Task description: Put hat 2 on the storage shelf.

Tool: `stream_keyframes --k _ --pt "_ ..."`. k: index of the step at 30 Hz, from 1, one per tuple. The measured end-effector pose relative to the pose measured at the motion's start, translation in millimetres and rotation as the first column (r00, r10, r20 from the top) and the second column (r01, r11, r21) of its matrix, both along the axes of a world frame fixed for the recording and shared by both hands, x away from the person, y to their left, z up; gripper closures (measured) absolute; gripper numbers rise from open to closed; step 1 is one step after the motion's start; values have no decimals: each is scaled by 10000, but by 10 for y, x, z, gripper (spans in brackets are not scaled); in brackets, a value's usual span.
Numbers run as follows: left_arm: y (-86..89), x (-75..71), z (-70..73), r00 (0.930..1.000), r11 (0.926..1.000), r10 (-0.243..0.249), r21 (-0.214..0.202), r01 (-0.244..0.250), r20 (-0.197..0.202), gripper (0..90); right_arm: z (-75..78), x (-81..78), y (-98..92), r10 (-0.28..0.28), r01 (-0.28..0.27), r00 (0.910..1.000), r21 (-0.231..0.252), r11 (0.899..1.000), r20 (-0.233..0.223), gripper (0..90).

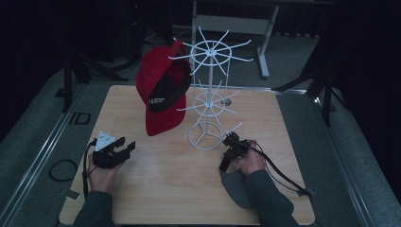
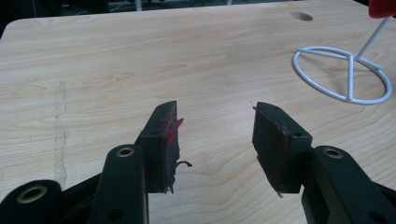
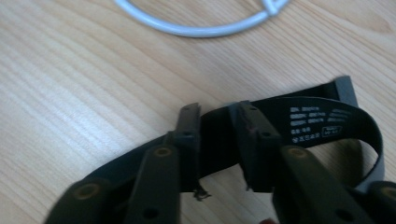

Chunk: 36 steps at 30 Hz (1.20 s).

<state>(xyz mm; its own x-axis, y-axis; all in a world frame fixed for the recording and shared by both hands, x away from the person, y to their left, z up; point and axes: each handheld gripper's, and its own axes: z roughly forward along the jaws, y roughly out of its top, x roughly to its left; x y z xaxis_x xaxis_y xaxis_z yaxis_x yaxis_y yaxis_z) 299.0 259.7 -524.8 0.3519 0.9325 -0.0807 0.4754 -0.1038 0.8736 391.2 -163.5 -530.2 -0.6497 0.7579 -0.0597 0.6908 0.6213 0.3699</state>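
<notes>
My right gripper pinches the inner band of a grey cap, which lies on the wooden table at its near right edge, just beside the white wire rack's ring base. My left gripper rests low over the table's left side, jaws spread with nothing between them. A red cap hangs from the rack's upper arms.

label print on grey cap blurred, unreadable.
</notes>
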Motion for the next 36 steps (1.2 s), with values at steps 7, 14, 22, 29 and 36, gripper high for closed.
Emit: stream_keyframes --k 7,14,22,29,36 --pt "4 -2 1 10000 10000 12 2 -12 14 514 28 8 -38 -351 351 9993 33 9994 111 875" --pt "-3 4 -4 10000 10000 32 -14 -31 17 514 241 -87 -223 -795 639 9899 1315 9893 1171 878" --pt "0 3 -5 10000 10000 66 15 -66 22 514 493 -175 -387 -1227 701 9678 2325 9701 2198 880" --pt "3 3 -4 10000 10000 71 26 -71 20 513 633 -208 -502 -1525 756 9540 2851 9555 2582 881" --pt "1 3 -6 10000 10000 80 40 -80 21 513 766 -254 -579 -1735 751 9393 3162 9457 2959 881"
